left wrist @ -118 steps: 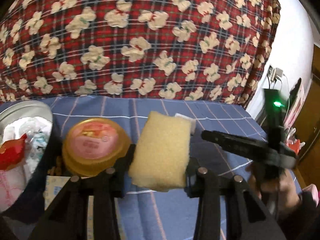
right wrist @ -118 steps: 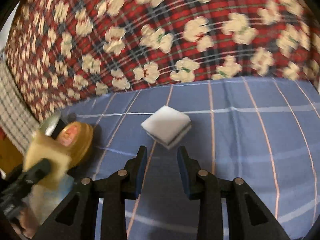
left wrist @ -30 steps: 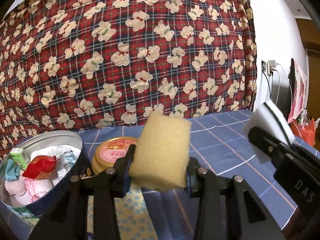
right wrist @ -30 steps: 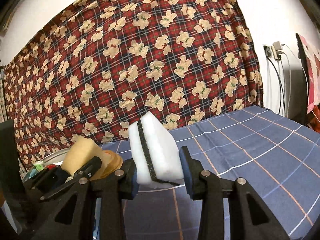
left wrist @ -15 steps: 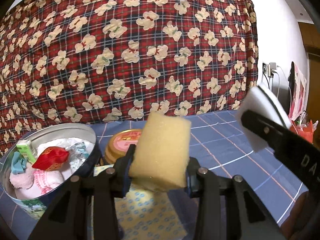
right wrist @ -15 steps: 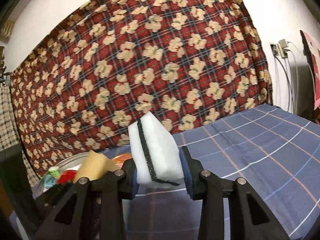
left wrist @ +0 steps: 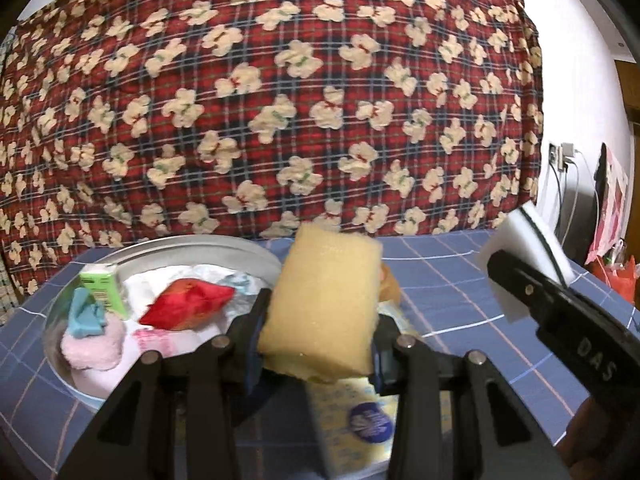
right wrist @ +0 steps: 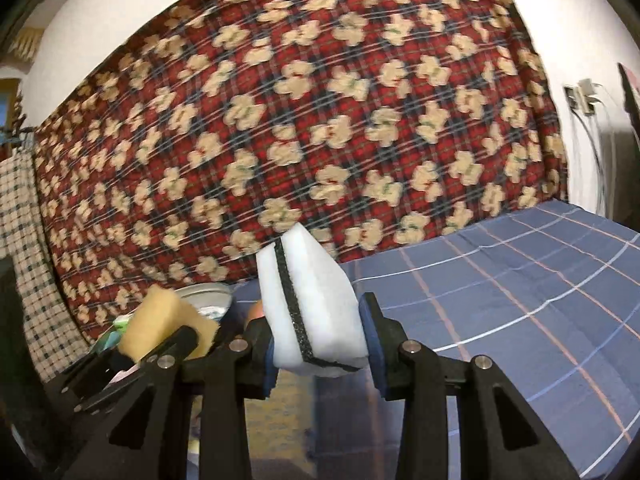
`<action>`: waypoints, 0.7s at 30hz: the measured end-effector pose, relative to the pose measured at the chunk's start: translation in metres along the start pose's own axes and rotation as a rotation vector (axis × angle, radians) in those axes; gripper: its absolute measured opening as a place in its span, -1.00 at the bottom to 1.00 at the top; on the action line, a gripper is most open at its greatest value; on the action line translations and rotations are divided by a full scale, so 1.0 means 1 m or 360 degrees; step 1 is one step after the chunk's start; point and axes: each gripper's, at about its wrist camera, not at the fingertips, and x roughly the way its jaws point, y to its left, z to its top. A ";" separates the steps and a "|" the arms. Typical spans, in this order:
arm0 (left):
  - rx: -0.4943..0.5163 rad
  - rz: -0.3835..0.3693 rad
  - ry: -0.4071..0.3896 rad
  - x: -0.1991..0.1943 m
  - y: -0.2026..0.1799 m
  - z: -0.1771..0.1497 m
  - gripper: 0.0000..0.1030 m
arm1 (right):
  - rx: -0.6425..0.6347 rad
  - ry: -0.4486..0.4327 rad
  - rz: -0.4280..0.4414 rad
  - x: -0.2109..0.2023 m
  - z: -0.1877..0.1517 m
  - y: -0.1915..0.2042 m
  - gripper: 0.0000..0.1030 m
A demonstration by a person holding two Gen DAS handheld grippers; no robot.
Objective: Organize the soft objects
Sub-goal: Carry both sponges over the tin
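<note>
Two sponges are in play, one per gripper. The left gripper (left wrist: 318, 316) has its jaws closed on a yellow sponge (left wrist: 326, 300), held upright and lifted clear of the blue checked cloth (left wrist: 448, 280). The right gripper (right wrist: 320, 336) has its jaws closed on a white sponge (right wrist: 310, 312) with one dark band running through its middle; it too is carried in the air, and in the left wrist view it shows at the right edge, just beside the yellow one.

One round metal tin (left wrist: 192, 252) stands on the cloth at the left, just behind and beside the yellow sponge. Inside it lie several soft things: one red pouch (left wrist: 188, 306), one pink fluffy piece (left wrist: 94, 344), one light blue piece (left wrist: 86, 314), one small green box (left wrist: 102, 286) and some white wrapping. Its near rim is partly hidden by the left gripper. One pale yellow packet (left wrist: 352, 420) with a blue round mark lies on the cloth under the left gripper.

Behind everything hangs one red plaid blanket with bear figures (right wrist: 320, 120), closing off the far edge. To the right, the cloth stretches wide and bare.
</note>
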 end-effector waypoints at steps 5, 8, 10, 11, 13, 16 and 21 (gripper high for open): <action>-0.0014 0.0029 -0.0002 -0.003 0.017 -0.001 -0.23 | -0.0024 0.0012 0.0057 0.003 -0.006 0.025 -0.24; -0.0023 0.0055 -0.0011 -0.005 0.028 -0.001 -0.23 | -0.0039 0.0018 0.0083 0.005 -0.009 0.039 -0.24; -0.0034 0.0074 -0.0014 -0.006 0.037 -0.001 -0.23 | -0.0045 0.0034 0.0103 0.007 -0.012 0.049 -0.24; -0.0042 0.0083 -0.0013 -0.007 0.042 -0.001 -0.23 | -0.0050 0.0042 0.0114 0.008 -0.013 0.053 -0.24; -0.0057 0.0100 -0.0011 -0.008 0.051 -0.001 -0.23 | -0.0065 0.0057 0.0139 0.011 -0.015 0.064 -0.24; -0.0083 0.0117 -0.0008 -0.010 0.067 0.000 -0.23 | -0.0104 0.0077 0.0185 0.016 -0.019 0.082 -0.24; -0.0127 0.0176 -0.0013 -0.014 0.097 0.005 -0.23 | -0.0130 0.0094 0.0274 0.025 -0.014 0.111 -0.24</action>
